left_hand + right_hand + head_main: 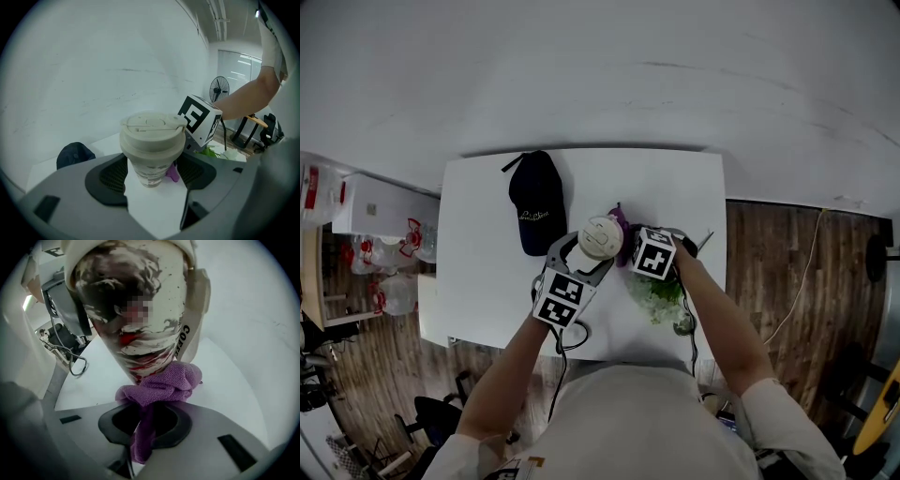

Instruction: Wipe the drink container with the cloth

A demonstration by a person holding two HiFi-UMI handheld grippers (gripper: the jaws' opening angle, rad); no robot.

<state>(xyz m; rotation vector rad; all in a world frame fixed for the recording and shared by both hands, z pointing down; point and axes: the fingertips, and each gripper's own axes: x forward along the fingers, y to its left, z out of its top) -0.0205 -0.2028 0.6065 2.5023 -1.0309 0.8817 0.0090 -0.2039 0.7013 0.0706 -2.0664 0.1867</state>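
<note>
— On the tabletop [478, 244], where is the cup now?
— Near the front edge, between the two grippers. The left gripper [152, 174] has its jaws wide apart, and they press on both sides of the cup [150, 140], below the lid. Whether the base touches the tabletop, I cannot tell.
— And the cloth?
— The right gripper [145, 420] has its jaws closed on the cloth [161, 383]. A purple bunch sticks out in front and touches the cup low on its wall.
— So how far along is the wiping?
— I judge it is under way, at the bottom part. The cloth does not touch the upper wall or the lid at this moment. The wall shows dark and red marks. Print or dirt, I cannot say, so it is not clear what is already clean.
— How many things do you count?
— One cup, one cloth, two grippers. Beside them are one black cap [534, 199] and one bunch of green leaves [656, 292].
</note>
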